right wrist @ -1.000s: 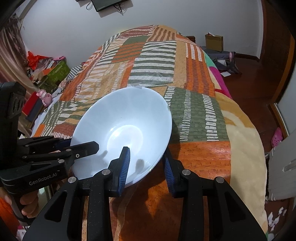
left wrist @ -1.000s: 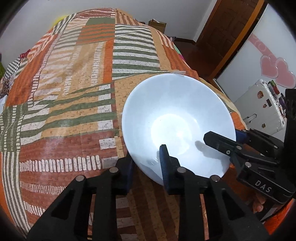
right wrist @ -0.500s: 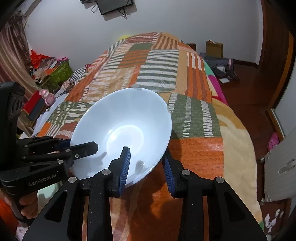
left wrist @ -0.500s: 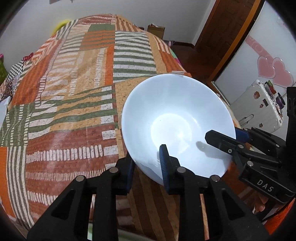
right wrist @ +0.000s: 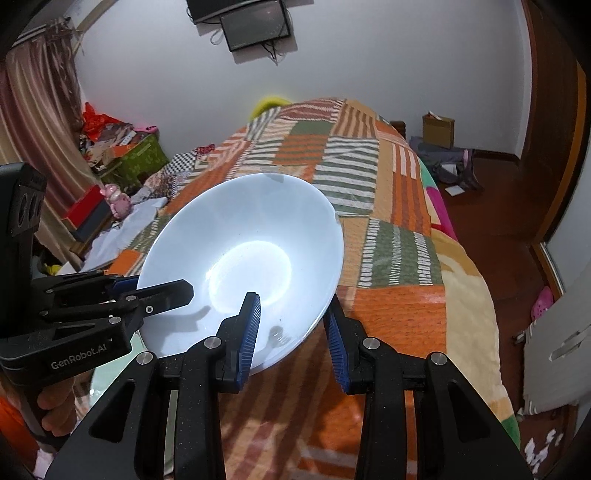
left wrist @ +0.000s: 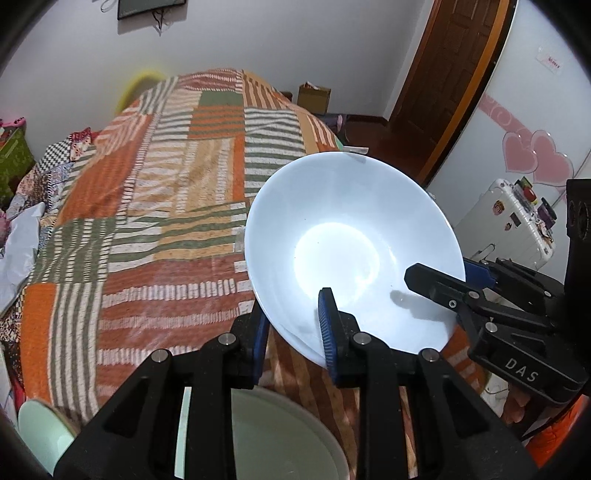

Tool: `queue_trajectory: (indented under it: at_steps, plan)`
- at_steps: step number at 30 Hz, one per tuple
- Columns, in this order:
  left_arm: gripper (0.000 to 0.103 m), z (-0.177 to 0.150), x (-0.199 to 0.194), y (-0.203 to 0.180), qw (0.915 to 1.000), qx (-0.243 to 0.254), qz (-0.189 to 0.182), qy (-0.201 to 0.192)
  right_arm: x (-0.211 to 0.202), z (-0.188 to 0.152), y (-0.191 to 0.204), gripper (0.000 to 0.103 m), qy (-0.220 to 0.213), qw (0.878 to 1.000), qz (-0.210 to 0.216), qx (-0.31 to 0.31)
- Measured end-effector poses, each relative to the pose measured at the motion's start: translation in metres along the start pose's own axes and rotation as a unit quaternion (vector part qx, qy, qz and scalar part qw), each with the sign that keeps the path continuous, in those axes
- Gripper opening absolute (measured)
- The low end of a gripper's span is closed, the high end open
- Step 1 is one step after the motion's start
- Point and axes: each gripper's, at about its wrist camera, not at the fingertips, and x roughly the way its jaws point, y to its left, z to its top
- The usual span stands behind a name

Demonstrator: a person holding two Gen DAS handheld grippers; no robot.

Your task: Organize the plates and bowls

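Labels (right wrist: 78,360) read "GenRobot.AI", "DAS" (left wrist: 521,369).

"DAS" marks the right hand-held gripper (left wrist: 452,291); "GenRobot.AI" the left hand-held gripper (right wrist: 153,291).

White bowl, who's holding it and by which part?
Both grippers, left and right, pinch the white bowl by its near rim.

Ahead of my grippers: patchwork bedspread (left wrist: 155,229) in orange, green and cream stripes. Beyond it, cardboard box (right wrist: 437,131) on the floor and a wall screen (right wrist: 255,27). To my right: white suitcase (left wrist: 513,225), wooden door (left wrist: 447,66). To my left: green box (right wrist: 142,158), pink toy (right wrist: 117,201).
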Motion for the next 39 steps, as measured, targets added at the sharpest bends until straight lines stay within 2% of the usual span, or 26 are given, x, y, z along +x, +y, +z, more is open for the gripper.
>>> queue_trajectory:
  at_steps: [11,21,39]
  plan:
    - [0.026,-0.024,-0.055,0.019,0.9994,-0.018,0.012,-0.028,-0.016,-0.004,0.04,0.032,-0.018,0.999,0.017,-0.027]
    - [0.026,-0.055,-0.1,0.054,0.997,-0.053,0.033,-0.047,-0.017,-0.01,0.088,0.032,-0.022,0.997,0.049,-0.057]
    - [0.026,-0.126,-0.165,0.129,0.9867,-0.121,0.091,-0.061,0.009,-0.03,0.183,0.032,0.01,0.985,0.123,-0.123]
